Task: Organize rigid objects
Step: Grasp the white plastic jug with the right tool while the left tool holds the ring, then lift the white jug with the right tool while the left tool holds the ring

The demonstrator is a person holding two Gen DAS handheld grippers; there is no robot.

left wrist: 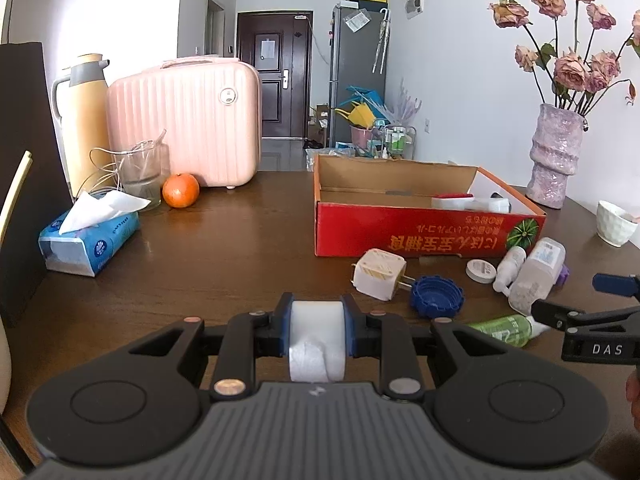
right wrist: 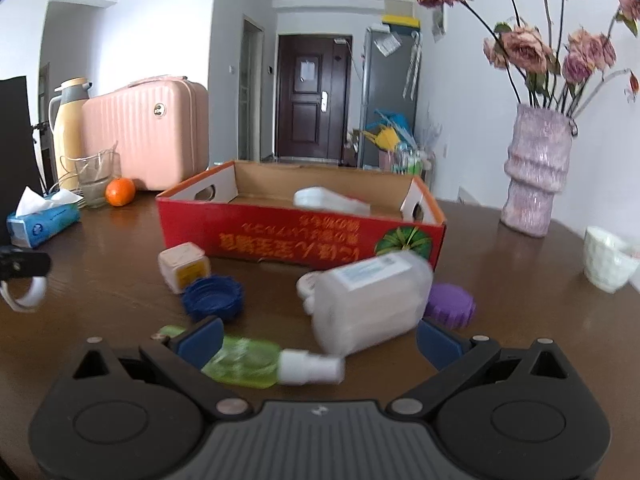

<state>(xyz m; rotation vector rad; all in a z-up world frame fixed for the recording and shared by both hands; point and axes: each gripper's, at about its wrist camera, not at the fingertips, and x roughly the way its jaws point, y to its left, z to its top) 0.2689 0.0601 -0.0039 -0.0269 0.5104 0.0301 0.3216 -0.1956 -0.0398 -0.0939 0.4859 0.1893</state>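
My left gripper (left wrist: 316, 324) is shut on a white tape roll (left wrist: 317, 338), held above the brown table; the roll also shows in the right wrist view (right wrist: 24, 294). My right gripper (right wrist: 318, 340) is open over a green spray bottle (right wrist: 248, 362) and a clear white bottle (right wrist: 370, 300); it also shows in the left wrist view (left wrist: 576, 300). A red cardboard box (left wrist: 420, 232) stands behind, holding a few white items (right wrist: 328, 200). Before it lie a white plug adapter (left wrist: 378, 274), a blue cap (left wrist: 436, 296), a white round lid (left wrist: 482, 271) and a purple cap (right wrist: 450, 306).
A tissue pack (left wrist: 88, 244), an orange (left wrist: 181, 190), a glass jug (left wrist: 140, 176), a thermos (left wrist: 82, 120) and a pink case (left wrist: 188, 120) stand at the left back. A purple vase (left wrist: 554, 160) of dried roses and a white cup (left wrist: 614, 224) stand at the right.
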